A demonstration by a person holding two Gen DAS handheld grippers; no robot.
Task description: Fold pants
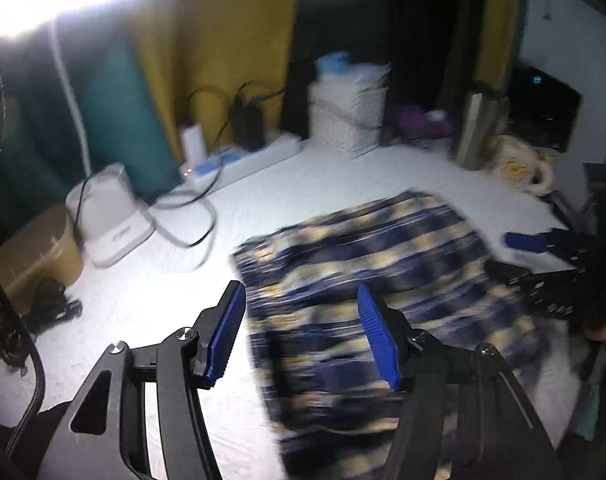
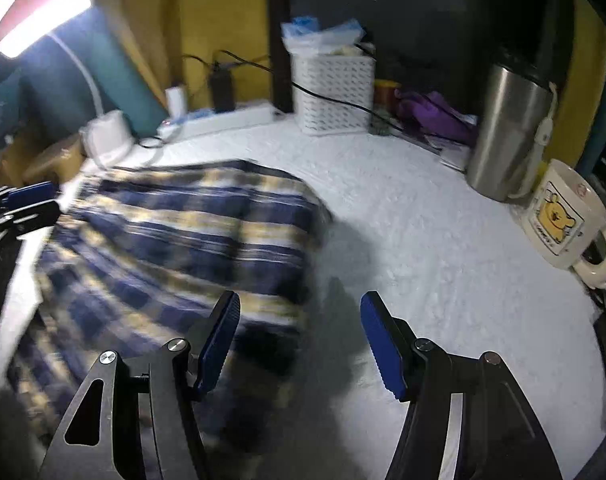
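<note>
Both claws hang released, holding nothing: the left gripper spreads its blue pads above the near left part of the plaid pants, while the right gripper gapes over the garment's right edge and the white table cover. Folded into a blurred navy-and-cream bundle, the pants lie mid-table. A steel flask and cartoon mug stand well apart at right.

No legible text; perhaps blurred lettering on the white mug.
</note>
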